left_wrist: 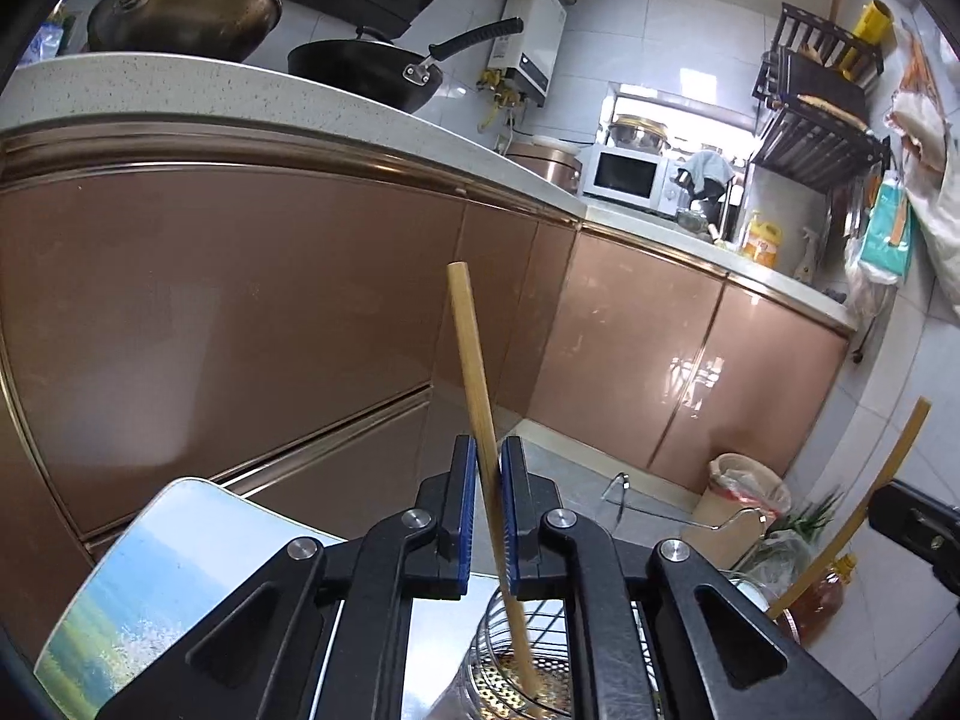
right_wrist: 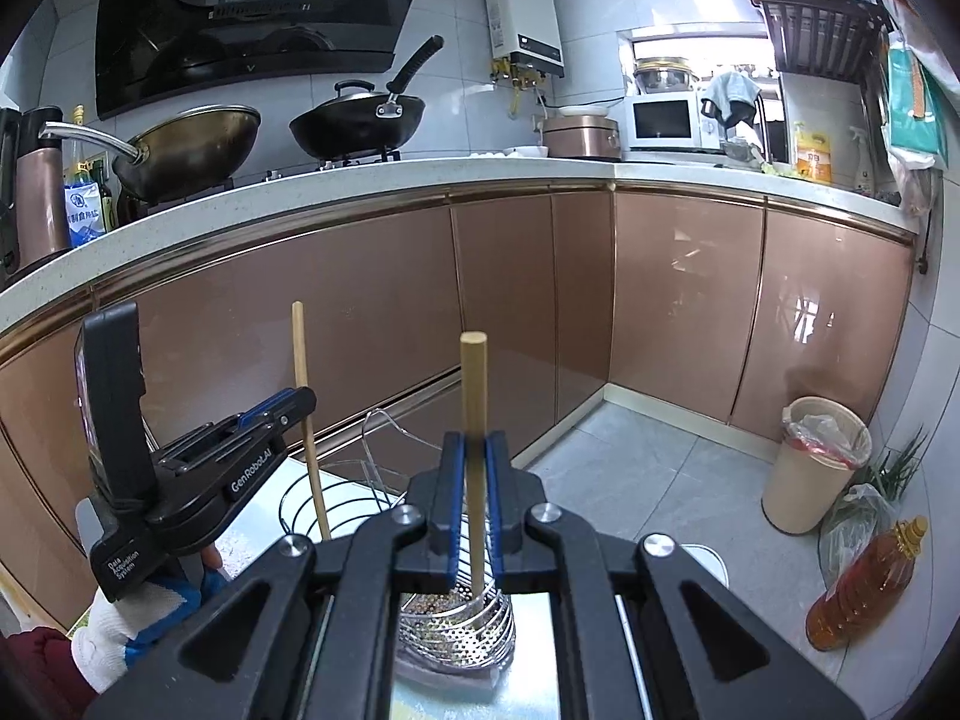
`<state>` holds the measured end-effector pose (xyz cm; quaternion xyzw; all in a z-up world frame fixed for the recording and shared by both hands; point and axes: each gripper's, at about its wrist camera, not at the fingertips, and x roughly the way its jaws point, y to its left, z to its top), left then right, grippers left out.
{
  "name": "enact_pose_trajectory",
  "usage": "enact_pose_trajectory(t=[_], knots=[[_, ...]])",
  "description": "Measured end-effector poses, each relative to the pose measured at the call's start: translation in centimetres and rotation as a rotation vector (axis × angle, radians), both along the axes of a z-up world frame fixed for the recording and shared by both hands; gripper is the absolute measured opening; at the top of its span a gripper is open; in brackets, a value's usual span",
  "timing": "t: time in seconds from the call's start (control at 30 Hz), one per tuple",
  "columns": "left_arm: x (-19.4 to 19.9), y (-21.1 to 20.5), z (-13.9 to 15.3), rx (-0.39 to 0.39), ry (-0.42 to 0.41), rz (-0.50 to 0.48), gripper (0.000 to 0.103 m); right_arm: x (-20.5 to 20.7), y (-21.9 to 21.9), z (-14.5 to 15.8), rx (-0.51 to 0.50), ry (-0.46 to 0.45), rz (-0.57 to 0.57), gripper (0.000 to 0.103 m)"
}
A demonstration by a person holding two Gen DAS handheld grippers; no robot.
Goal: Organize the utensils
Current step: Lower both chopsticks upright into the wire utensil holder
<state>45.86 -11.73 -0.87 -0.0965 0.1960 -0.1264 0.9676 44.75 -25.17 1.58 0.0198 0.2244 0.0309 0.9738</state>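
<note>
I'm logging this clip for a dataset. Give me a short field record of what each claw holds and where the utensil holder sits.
left claw: shut on a bamboo chopstick, lower end inside the holder
right claw: shut on a second chopstick, upright, tip in the holder
holder: wire utensil basket with perforated base, below both claws
backdrop: brown cabinet doors

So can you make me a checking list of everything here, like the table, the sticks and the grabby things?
Surface: small table with a scenic print top.
Job's things: two wooden chopsticks, left chopstick and right chopstick, their lower ends in the wire utensil holder.
Clutter: oil bottle, bin, bagged greens on the floor.
Grippers: left hand-held gripper and right hand-held gripper each shut on a chopstick.
Cables: nothing seen.
Surroundings: brown cabinets, woks, microwave.
</note>
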Motion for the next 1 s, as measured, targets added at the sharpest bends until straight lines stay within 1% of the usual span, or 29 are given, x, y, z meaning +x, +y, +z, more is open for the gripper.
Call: enact_pose_trajectory(t=[0.07, 0.17, 0.27, 0.37, 0.63, 0.7, 0.77, 0.9, 1.0], knots=[[0.0, 0.1, 0.4, -0.018, -0.001, -0.009, 0.007, 0.0, 0.0, 0.1, -0.004, -0.001, 0.000, 0.007], [0.3, 0.0, 0.8, -0.017, 0.001, -0.025, 0.007, 0.0, 0.2, 0.2, -0.002, -0.007, 0.004, 0.007], [0.4, -0.1, 0.5, -0.018, 0.012, -0.038, 0.007, 0.0, 0.2, 0.0, 0.003, -0.007, 0.009, 0.007], [0.5, 0.3, 0.3, -0.047, 0.019, -0.037, 0.006, 0.1, 0.2, -0.1, 0.006, -0.007, 0.009, 0.007], [0.1, 1.0, 2.3, -0.115, -0.048, -0.021, 0.006, 0.1, -0.1, -0.3, 0.007, -0.011, 0.011, 0.007], [0.2, 0.9, 2.3, -0.105, -0.062, -0.013, 0.006, 0.1, -0.2, -0.3, 0.010, -0.012, 0.011, 0.007], [0.3, 0.7, 1.5, -0.097, -0.055, -0.005, 0.006, 0.0, -0.2, -0.3, 0.009, -0.012, 0.010, 0.007], [0.1, 0.2, -0.6, -0.055, -0.030, 0.018, 0.007, -0.1, -0.3, -0.3, 0.009, -0.009, 0.012, 0.007], [-0.6, -0.1, -1.4, -0.013, -0.047, 0.037, 0.007, -0.2, -0.5, -0.4, 0.014, -0.009, 0.009, 0.007]])
